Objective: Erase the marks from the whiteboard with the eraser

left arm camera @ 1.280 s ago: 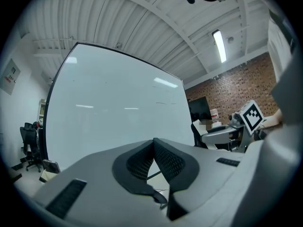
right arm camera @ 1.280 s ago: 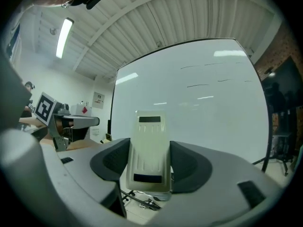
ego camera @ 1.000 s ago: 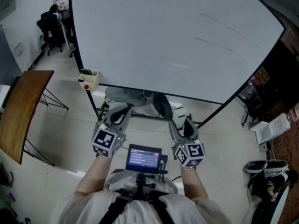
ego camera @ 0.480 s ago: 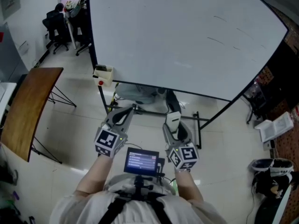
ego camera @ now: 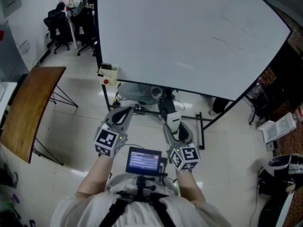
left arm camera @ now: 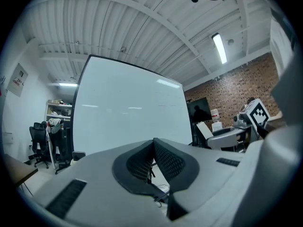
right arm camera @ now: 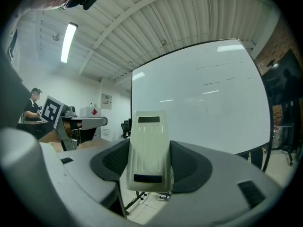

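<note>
A large whiteboard [ego camera: 189,37] stands ahead of me on a black wheeled frame. Faint thin marks [ego camera: 236,34] lie near its upper right; they also show as marks [right arm camera: 215,77] in the right gripper view. My right gripper [ego camera: 173,123] is shut on a white eraser [right arm camera: 149,150], which stands upright between its dark pads. In the head view the eraser [ego camera: 173,119] pokes out ahead of that gripper, well short of the board. My left gripper [ego camera: 124,116] hangs beside it, jaws pressed together with nothing between them. The whiteboard [left arm camera: 125,110] fills the left gripper view's middle.
A small cream box [ego camera: 108,74] with a red spot hangs at the board's lower left corner. A brown wooden table [ego camera: 26,110] stands at the left. Office chairs [ego camera: 59,22] sit at the far left back. Shoes and clutter [ego camera: 281,167] lie at the right.
The view has shifted so the board stands slightly further right and nearer. Both grippers have drawn in a little, the right one still holding the eraser.
</note>
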{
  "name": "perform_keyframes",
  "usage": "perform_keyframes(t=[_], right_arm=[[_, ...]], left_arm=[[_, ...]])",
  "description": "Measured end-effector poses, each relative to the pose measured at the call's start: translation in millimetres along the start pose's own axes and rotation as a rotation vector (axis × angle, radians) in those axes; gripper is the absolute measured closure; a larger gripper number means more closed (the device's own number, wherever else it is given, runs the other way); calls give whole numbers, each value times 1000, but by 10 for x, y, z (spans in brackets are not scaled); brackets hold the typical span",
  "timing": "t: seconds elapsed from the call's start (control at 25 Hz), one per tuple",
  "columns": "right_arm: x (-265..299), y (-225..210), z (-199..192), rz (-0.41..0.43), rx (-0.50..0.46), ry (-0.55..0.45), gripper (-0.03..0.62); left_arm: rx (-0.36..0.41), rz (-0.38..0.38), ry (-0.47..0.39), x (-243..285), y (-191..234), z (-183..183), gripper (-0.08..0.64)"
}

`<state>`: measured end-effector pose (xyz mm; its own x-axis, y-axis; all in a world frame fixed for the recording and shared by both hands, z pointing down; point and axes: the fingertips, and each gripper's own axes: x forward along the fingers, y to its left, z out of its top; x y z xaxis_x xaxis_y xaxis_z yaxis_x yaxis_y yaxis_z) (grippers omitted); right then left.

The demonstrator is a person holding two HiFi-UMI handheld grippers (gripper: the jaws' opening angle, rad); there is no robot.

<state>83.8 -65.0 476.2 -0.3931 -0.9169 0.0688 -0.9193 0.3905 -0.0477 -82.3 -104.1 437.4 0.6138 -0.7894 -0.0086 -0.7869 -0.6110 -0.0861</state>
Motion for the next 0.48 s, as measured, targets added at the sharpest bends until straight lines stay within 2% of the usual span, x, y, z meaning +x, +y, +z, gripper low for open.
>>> perform_keyframes(t=[0.48], right_arm=[[-21, -19, -41, -22, -25, 16, 341]], left_arm=[[-9, -33, 5, 46, -37, -107, 554]])
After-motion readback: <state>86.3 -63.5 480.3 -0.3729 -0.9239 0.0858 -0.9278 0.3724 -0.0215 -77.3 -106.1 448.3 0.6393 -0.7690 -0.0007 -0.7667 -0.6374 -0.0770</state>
